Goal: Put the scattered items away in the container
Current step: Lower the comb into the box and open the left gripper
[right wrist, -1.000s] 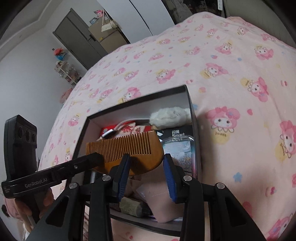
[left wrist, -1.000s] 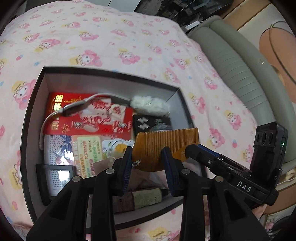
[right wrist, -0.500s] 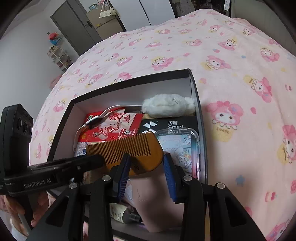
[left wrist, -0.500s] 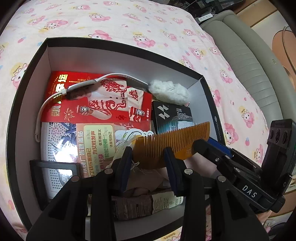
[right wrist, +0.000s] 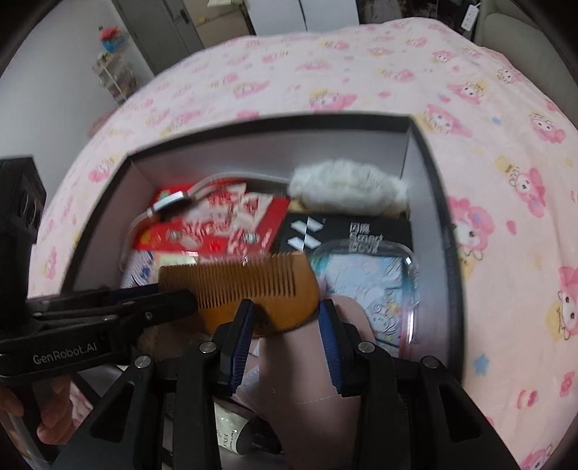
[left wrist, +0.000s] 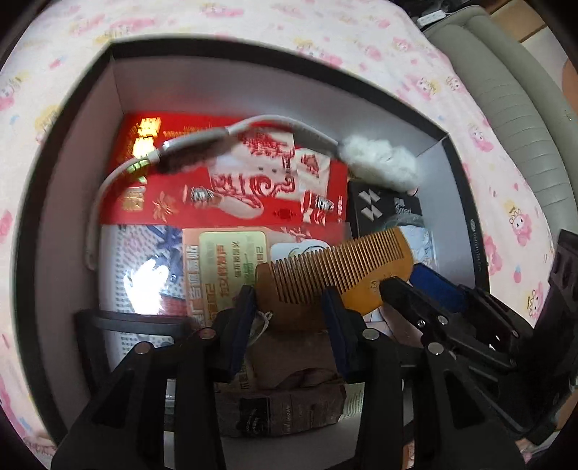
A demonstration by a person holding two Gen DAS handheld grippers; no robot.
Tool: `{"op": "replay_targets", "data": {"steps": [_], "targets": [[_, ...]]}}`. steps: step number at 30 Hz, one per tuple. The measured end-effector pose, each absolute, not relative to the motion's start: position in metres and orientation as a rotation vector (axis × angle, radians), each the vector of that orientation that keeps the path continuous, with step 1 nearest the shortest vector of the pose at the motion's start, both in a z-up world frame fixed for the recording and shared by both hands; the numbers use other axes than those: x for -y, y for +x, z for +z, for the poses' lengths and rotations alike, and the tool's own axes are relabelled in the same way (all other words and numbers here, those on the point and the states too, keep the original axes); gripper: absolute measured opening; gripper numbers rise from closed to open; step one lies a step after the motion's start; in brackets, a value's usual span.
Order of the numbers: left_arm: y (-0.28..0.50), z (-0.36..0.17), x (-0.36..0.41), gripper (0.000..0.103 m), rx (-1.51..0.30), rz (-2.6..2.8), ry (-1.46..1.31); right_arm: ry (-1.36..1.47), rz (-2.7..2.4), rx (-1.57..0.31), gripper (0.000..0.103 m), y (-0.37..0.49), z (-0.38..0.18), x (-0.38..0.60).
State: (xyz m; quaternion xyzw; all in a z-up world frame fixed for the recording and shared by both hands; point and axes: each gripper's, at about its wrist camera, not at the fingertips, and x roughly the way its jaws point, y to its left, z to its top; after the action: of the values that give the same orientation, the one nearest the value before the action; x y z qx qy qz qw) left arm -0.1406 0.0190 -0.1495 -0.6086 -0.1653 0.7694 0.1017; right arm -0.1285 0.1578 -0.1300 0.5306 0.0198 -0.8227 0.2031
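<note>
A wooden comb (left wrist: 336, 267) hangs low inside the black box (left wrist: 65, 119), just over its contents. Both grippers hold it, one at each end. My left gripper (left wrist: 289, 311) is shut on the comb's spine at one end. My right gripper (right wrist: 285, 318) is shut on the other end of the comb (right wrist: 253, 285). The box (right wrist: 430, 144) holds a red packet (left wrist: 224, 180), a grey cable (left wrist: 188, 144), a white fluffy piece (left wrist: 379, 162), a black carton (right wrist: 346, 231) and a clear case (right wrist: 372, 285).
The box sits on a pink cartoon-print bedspread (right wrist: 361, 61). A grey padded bed edge (left wrist: 505, 94) runs at the right in the left wrist view. A brown packet (left wrist: 289, 408) lies at the box's near side. Cabinets (right wrist: 162, 25) stand beyond the bed.
Both grippers have carried the comb forward and down, from above the box's near edge to low inside it. The box now fills both views.
</note>
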Motion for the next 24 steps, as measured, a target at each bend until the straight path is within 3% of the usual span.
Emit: {"op": "replay_targets", "data": {"steps": [5,10,24], "targets": [[-0.143,-0.140,-0.021,0.041,0.407,2.333,-1.829,1.474,-2.297,0.003,0.032,-0.127,-0.127,-0.164],[-0.127,-0.116,-0.024,0.041,0.326,2.443,-1.684,1.338,-2.416,-0.001,0.033,-0.112,-0.103,-0.169],[-0.144,-0.146,-0.045,0.039,0.272,2.341,-1.798,1.479,-2.317,-0.016,0.033,-0.119,-0.131,-0.160]]}}
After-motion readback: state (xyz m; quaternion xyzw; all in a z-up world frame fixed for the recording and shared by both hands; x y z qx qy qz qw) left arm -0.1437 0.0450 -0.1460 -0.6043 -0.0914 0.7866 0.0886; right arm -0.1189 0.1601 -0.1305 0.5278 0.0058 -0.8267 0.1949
